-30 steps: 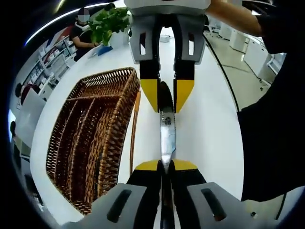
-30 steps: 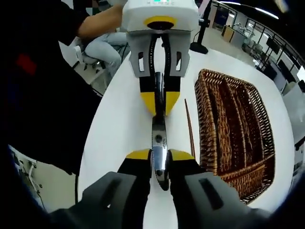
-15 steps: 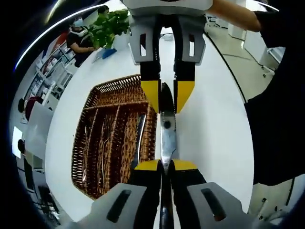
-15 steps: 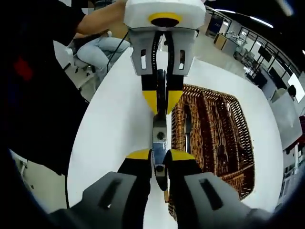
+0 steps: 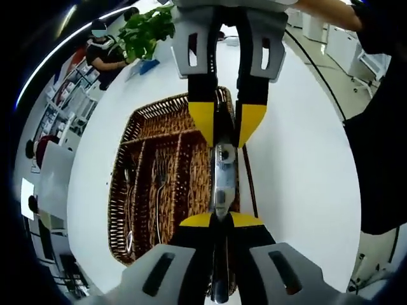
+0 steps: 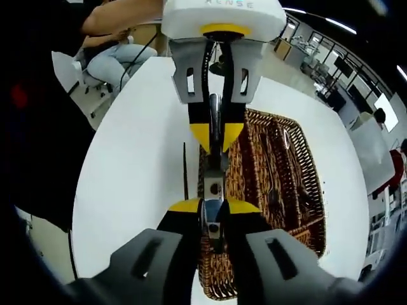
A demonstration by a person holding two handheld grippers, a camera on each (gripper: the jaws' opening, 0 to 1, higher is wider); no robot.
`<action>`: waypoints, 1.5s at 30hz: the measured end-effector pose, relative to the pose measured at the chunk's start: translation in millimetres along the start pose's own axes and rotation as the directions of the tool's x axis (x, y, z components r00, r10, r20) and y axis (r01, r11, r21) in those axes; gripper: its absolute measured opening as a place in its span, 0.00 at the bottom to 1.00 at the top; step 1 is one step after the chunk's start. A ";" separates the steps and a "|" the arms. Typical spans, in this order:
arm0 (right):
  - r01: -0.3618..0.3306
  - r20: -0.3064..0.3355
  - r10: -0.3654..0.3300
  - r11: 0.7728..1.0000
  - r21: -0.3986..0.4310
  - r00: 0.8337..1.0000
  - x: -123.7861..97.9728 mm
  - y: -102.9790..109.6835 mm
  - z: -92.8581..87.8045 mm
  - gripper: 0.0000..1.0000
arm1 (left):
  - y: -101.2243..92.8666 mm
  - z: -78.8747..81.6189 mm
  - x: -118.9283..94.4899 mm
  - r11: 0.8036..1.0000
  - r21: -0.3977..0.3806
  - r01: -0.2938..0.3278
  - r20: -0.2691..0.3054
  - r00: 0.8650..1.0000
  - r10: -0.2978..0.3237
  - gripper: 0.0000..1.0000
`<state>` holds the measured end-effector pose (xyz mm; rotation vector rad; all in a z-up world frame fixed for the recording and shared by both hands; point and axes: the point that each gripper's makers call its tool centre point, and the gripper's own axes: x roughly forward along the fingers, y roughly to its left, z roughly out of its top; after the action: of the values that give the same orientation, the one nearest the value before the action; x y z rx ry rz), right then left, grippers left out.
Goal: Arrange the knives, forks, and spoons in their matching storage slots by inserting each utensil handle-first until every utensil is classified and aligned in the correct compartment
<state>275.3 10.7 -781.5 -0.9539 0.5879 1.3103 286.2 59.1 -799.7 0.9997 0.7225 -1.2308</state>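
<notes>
**Knife held at both ends above the basket**

The round white table [image 5: 299, 159] carries the brown woven wicker basket [image 5: 137, 184], its compartments holding forks and spoons. Above its near compartment, the left gripper [image 5: 220, 222] and right gripper [image 6: 213, 206] each clamp one end of the steel knife [image 5: 222, 181].

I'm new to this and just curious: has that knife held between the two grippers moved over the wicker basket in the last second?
Yes. The knife was beside the basket, over bare table; now it hangs above the basket's near edge.
</notes>
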 end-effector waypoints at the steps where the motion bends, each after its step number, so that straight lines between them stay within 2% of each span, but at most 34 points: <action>1: 0.001 -0.005 -0.001 1.000 0.002 1.000 1.2 -1.6 -0.7 0.12 | 1.8 -0.9 1.8 1.000 0.002 0.000 0.000 1.000 0.000 0.07; 9: 0.014 -0.050 -0.013 1.000 0.014 0.999 15.0 -10.9 -6.3 0.12 | 13.2 -10.3 16.9 1.000 0.002 0.009 -0.013 1.000 -0.009 0.07; 15: 0.021 -0.093 -0.020 1.000 0.011 0.995 26.2 -15.3 -12.4 0.12 | 18.0 -17.1 31.0 0.999 -0.020 0.026 0.000 1.000 -0.026 0.07; 19: 0.028 -0.121 -0.029 1.000 -0.007 0.992 35.8 -19.3 -16.7 0.12 | 21.3 -21.8 38.9 1.000 -0.005 0.013 -0.020 1.000 -0.013 0.07; 27: 0.044 -0.122 -0.041 0.999 0.026 0.992 46.1 -24.9 -23.7 0.12 | 28.0 -28.7 46.7 0.999 -0.032 0.010 -0.032 0.999 -0.011 0.08; 32: 0.058 -0.152 -0.052 0.997 0.041 0.987 53.8 -29.6 -32.2 0.13 | 30.9 -29.4 53.8 0.999 -0.047 0.002 -0.043 0.999 -0.004 0.08; 39: 0.074 -0.164 -0.072 0.997 0.009 0.984 62.4 -31.0 -39.7 0.13 | 33.1 -34.2 59.5 0.999 -0.042 -0.015 -0.073 0.997 0.012 0.08; 45: 0.085 -0.176 -0.086 0.996 -0.017 0.981 65.2 -31.8 -45.9 0.13 | 33.7 -34.4 62.2 0.999 -0.043 -0.012 -0.072 0.997 0.009 0.08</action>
<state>326.0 7.3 -850.7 -1.0988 0.6695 1.1604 334.7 65.4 -861.3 1.0153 0.7958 -1.1702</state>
